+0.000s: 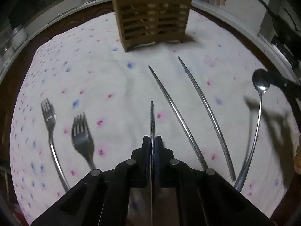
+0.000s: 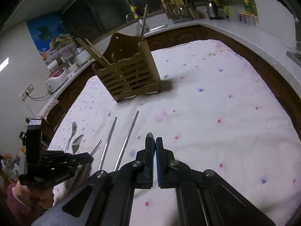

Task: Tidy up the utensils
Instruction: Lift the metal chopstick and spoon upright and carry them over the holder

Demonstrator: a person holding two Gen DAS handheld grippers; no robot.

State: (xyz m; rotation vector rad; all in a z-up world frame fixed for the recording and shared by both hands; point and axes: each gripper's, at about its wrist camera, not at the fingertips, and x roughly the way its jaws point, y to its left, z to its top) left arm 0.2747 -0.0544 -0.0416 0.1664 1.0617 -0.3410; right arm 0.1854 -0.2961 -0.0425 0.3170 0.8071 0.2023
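Observation:
My left gripper (image 1: 152, 141) is shut on a thin metal utensil (image 1: 151, 116) seen edge-on, its tip poking forward over the cloth. Two metal chopsticks (image 1: 175, 109) (image 1: 207, 116) lie to its right, and two forks (image 1: 49, 116) (image 1: 82, 135) to its left. My right gripper (image 2: 154, 145) is shut on the bowl of a long spoon (image 2: 150, 136). In the left wrist view the spoon (image 1: 260, 83) hangs from the right gripper (image 1: 276, 81), its bowl lifted off the cloth and its handle trailing down. The slatted wooden holder (image 1: 152, 18) (image 2: 128, 75) stands at the far side.
A white flowered cloth (image 2: 216, 113) covers the table. Wooden chopsticks (image 2: 94, 52) and a metal stick (image 2: 144, 20) stand in the holder. A kitchen counter (image 2: 225, 28) with a kettle, dish rack and rice cooker rings the table. A hand in a pink sleeve (image 2: 18, 195) holds the left gripper (image 2: 88, 157).

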